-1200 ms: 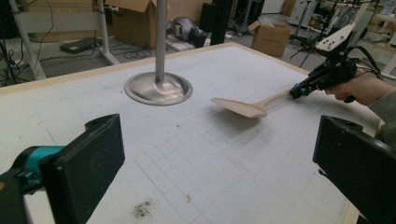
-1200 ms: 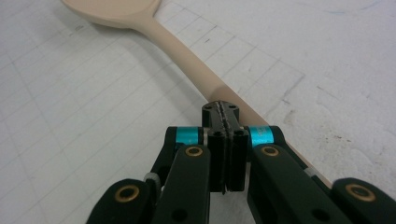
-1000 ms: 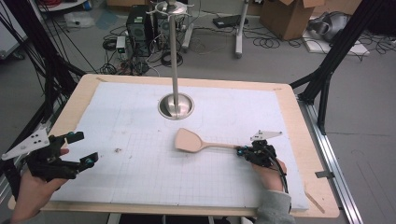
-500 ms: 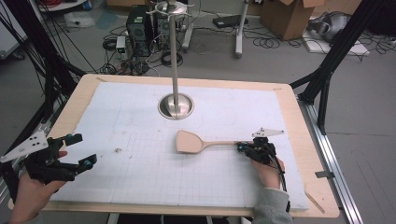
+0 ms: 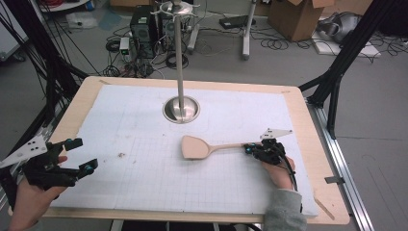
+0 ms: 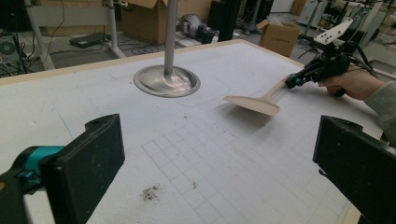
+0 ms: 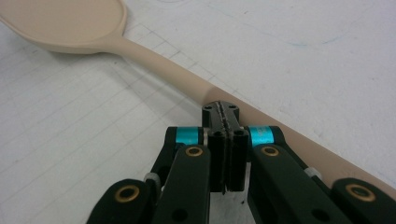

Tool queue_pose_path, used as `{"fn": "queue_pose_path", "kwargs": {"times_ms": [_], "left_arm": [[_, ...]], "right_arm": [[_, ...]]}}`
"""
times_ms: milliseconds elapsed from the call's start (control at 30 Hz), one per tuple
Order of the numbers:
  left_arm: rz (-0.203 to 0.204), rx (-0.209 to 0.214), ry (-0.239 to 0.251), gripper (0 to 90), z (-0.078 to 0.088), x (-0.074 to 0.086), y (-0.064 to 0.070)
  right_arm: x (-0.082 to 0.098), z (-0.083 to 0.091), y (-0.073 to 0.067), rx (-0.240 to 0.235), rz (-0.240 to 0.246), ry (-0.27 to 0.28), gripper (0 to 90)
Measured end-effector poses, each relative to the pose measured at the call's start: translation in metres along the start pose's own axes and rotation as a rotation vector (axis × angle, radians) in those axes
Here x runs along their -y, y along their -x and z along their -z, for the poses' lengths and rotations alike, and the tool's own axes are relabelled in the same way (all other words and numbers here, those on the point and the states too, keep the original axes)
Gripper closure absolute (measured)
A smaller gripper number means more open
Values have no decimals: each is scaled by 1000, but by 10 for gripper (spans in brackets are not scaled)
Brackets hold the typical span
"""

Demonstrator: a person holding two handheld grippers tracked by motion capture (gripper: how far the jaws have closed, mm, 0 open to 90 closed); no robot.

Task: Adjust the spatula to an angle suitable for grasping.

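Right gripper (image 5: 251,149) resting shut beside the wooden spatula (image 5: 204,147); left gripper (image 5: 82,156) waiting with jaws apart.

In the right gripper view the jaws are pressing together, empty, tips just against the spatula's handle, which the high view cannot resolve. The spatula is lying on the gridded mat (image 5: 144,168), blade at nine o'clock from that gripper. At twelve o'clock, the metal stand (image 5: 180,108) is rising. Since the earlier frame, the right gripper is sitting slightly nearer the person.

- Open mat (image 5: 144,130) across centre and lower left of the frame.
- Blocked upper centre by upright pole (image 5: 179,57) on round base (image 5: 181,109).
- Spatula (image 5: 202,147) lying right of centre.
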State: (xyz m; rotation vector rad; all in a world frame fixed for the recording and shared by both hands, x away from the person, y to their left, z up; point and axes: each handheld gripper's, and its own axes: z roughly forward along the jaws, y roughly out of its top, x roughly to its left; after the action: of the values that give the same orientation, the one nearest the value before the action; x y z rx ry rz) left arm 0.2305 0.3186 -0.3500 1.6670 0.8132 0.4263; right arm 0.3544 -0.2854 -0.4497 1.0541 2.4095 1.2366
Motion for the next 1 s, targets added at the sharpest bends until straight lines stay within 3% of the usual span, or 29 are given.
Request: {"fn": "queue_pose_path", "kwargs": {"times_ms": [67, 400, 500, 633, 700, 833, 1000], "left_arm": [[-3, 5, -3, 25, -2, 0, 1], [0, 11, -10, 25, -5, 1, 0], [0, 9, -8, 25, -4, 0, 0], [3, 4, -10, 25, -4, 1, -1], [2, 5, -11, 25, -5, 1, 0], [-6, 4, -12, 25, -6, 1, 1], [-2, 7, -8, 25, -5, 1, 0]], "right_arm": [[-2, -2, 4, -6, 21, -1, 900], [-5, -5, 10, 23, 2, 0, 900], [-6, -3, 4, 34, 2, -17, 900], [-18, 2, -9, 12, 5, 43, 900], [-21, 1, -11, 12, 10, 47, 900], [-35, -8, -22, -9, 12, 56, 900], [-49, -28, -34, -19, 10, 30, 900]]}}
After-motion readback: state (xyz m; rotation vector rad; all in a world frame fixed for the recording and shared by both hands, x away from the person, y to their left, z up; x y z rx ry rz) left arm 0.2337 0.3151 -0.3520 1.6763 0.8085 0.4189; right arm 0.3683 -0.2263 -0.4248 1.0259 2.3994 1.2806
